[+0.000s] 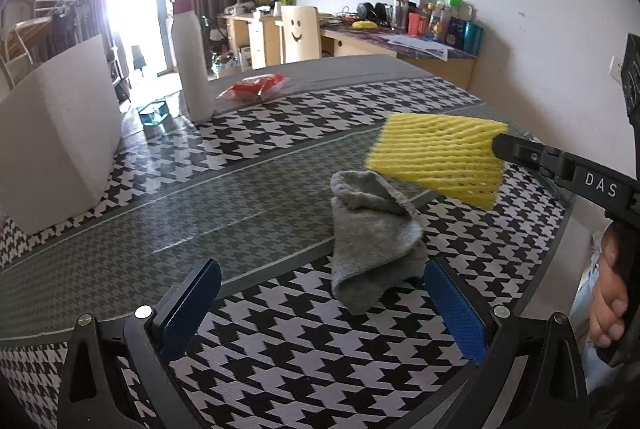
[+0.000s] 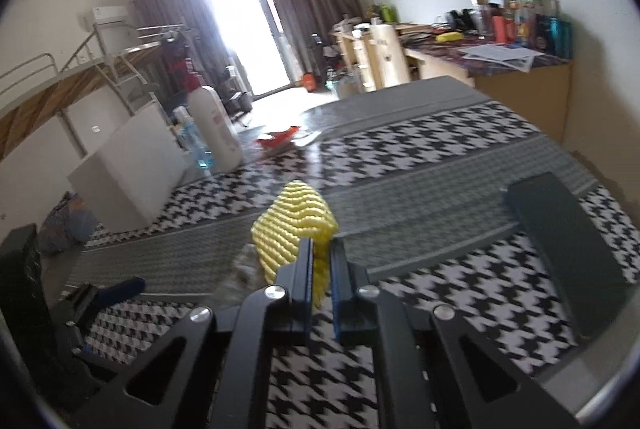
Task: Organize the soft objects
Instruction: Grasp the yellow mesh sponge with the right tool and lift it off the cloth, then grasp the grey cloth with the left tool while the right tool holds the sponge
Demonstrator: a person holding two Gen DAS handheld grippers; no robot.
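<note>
A yellow foam net [image 1: 438, 157] hangs in the air over the table, held at its right edge by my right gripper [image 1: 500, 147]. In the right wrist view the net [image 2: 294, 225] sticks out forward from between the shut fingers of that gripper [image 2: 322, 249]. A crumpled grey cloth [image 1: 374, 233] lies on the houndstooth tablecloth [image 1: 304, 349] just below the net. My left gripper [image 1: 320, 281] is open and empty, low over the table, with the cloth near its right finger [image 1: 456, 313].
A white box [image 1: 56, 145] stands at the table's left, a tall white bottle [image 1: 192, 65] and a red packet [image 1: 254, 87] at the back, a blue glass dish [image 1: 154, 113] by the box. A dark flat pad [image 2: 568, 249] lies at the right.
</note>
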